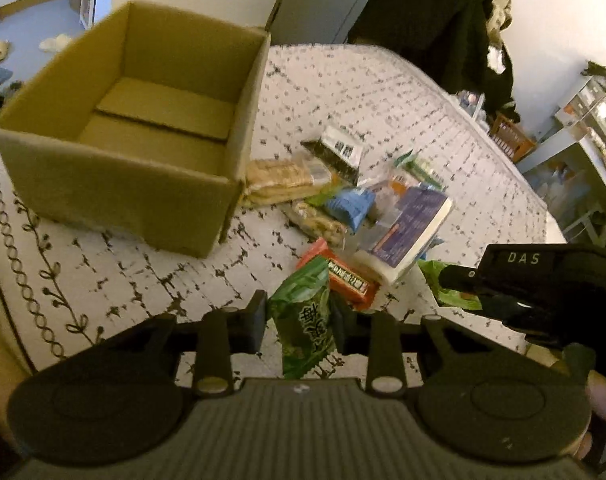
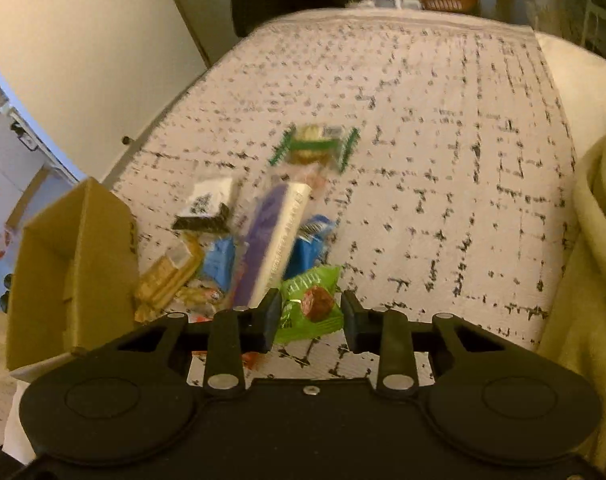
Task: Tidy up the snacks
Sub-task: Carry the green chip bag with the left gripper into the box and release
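**Both grippers clamped on green snack packets beside the heap**

The left gripper (image 1: 301,322) is closed on a green snack packet with white characters (image 1: 305,330); the packet stands upright between the two fingers and hangs down past them, clear of the patterned worktop (image 1: 103,280). Just ahead of this gripper lies an orange-red bar (image 1: 343,276), and beyond that a purple-and-white box (image 1: 413,224) on top of the snack heap. Farther ahead in the heap are a blue packet (image 1: 349,206), clear-wrapped cracker packs (image 1: 287,180) and a black-and-white packet (image 1: 337,152). An open cardboard box (image 1: 143,184) stands ahead and to the left of the gripper, its near corner touching the cracker packs; only its bare floor flaps show inside.

The right gripper (image 2: 312,316) grips a light green packet printed with a brown sweet (image 2: 311,306), held crosswise between the fingers. In the left wrist view this gripper (image 1: 459,284) comes in from the right, with that packet (image 1: 455,298) showing as a green patch at its tip. Directly ahead of it and slightly left sits the purple-and-white box on edge, with blue packets on either side. Well ahead lies a green-ended clear packet (image 2: 317,146), apart from the heap. The cardboard box is to its left.
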### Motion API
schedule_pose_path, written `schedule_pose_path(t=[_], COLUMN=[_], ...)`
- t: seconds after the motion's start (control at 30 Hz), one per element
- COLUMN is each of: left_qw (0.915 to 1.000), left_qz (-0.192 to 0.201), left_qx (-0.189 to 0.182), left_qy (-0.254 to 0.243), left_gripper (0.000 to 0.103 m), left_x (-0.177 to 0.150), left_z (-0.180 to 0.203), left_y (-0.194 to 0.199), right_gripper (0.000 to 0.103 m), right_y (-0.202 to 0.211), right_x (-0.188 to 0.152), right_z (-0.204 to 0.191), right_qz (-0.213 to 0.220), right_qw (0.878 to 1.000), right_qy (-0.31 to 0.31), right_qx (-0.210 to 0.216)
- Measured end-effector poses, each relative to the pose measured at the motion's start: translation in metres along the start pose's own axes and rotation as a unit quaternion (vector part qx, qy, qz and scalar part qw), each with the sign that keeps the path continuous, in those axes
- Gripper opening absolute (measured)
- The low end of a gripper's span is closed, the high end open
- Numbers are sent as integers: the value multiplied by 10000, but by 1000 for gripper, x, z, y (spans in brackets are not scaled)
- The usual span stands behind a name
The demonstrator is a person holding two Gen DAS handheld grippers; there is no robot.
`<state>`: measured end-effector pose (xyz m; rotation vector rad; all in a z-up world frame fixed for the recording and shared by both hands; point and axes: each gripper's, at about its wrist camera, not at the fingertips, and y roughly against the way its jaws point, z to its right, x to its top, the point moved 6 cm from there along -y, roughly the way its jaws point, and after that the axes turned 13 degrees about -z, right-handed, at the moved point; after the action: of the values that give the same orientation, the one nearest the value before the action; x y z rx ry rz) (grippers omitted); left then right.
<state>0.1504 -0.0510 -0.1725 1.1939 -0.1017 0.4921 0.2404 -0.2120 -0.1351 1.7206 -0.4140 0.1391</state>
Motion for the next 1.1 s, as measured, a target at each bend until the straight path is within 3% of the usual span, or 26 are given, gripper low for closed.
schedule_pose_path(t=[0.03,0.07,0.17,0.33,0.7,0.77,0.93,1.1], left_qw=[10000,10000,9997,9987,9960,9955,9941,9928], left_qz=[48,97,238,502,859,908,1035,1163], left_qx=[-8,-11,-26,11,-6,10,86,112], left_qy=[1,9,39,51,264,280,311,266], left_gripper=[31,31,31,31,31,31,31,31], left_x=[1,2,5,13,24,26,31,39], left_z=[0,-1,-4,-10,-32,-36,-47,-55], left_y=[5,10,24,46,78,82,92,98], right_gripper=[25,4,5,5,3,3,3,3], right_y=[3,6,12,3,27,31,37,51], right_x=[0,1,0,-4,-12,-12,-13,-2], right_z=[-2,-4,-10,-7,-18,-26,-44,-85], right_qz=[59,93,129,-88,177,215,327,638], right_qw=[10000,9999,9995,9998,9973,9949,9918,9834], right_qy=[22,47,138,104,153,265,530,1203], right_qx=[37,102,252,122,698,947,1117,1198])
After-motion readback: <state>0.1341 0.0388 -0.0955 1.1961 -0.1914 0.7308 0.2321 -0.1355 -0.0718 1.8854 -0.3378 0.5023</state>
